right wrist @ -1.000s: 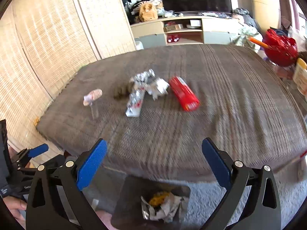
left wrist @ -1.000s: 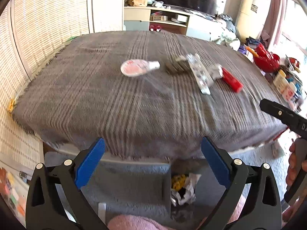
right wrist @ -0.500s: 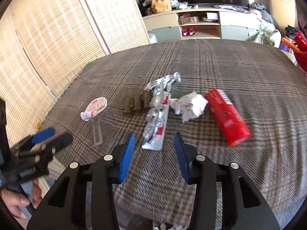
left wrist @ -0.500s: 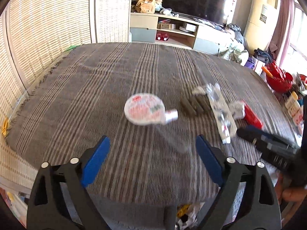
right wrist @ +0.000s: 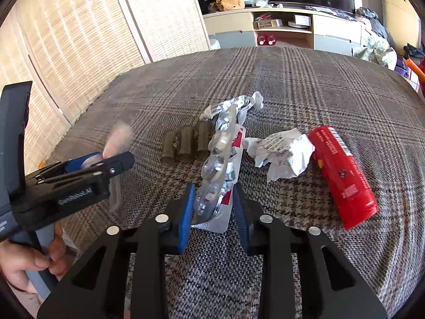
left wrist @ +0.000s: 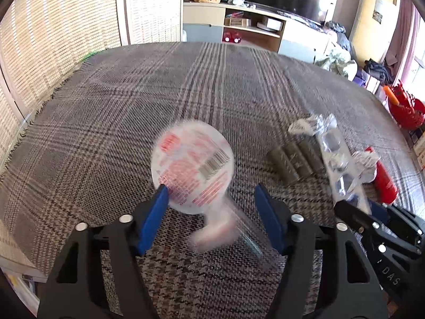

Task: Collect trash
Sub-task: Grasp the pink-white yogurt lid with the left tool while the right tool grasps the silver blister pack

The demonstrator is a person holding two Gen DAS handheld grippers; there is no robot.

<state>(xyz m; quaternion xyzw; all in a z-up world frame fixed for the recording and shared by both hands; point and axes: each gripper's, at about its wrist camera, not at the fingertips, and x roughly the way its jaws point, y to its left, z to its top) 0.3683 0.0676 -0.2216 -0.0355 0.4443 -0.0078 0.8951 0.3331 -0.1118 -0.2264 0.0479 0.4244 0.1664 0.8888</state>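
Observation:
On the plaid table cloth [left wrist: 132,106] lie pieces of trash. A round white lid with red print [left wrist: 192,167], blurred, sits between the blue pads of my left gripper [left wrist: 211,207], whose jaws stand apart around it. My right gripper [right wrist: 213,207] has its jaws narrowed around the near end of a silver blister pack [right wrist: 221,164]; the pads look just short of touching it. Beside the pack lie a brown ridged piece [right wrist: 186,143], a crumpled white paper [right wrist: 283,155] and a red wrapper [right wrist: 342,172]. The left gripper also shows in the right wrist view [right wrist: 106,164].
A woven screen [right wrist: 66,40] stands to the left of the table. A TV shelf [right wrist: 287,29] with clutter is behind it. A red basket [left wrist: 405,109] sits off the right edge. The table's near edge lies just under both grippers.
Both grippers have moved forward from below the table's edge over the table. The left now straddles the round lid. The right has narrowed its jaws around the blister pack.

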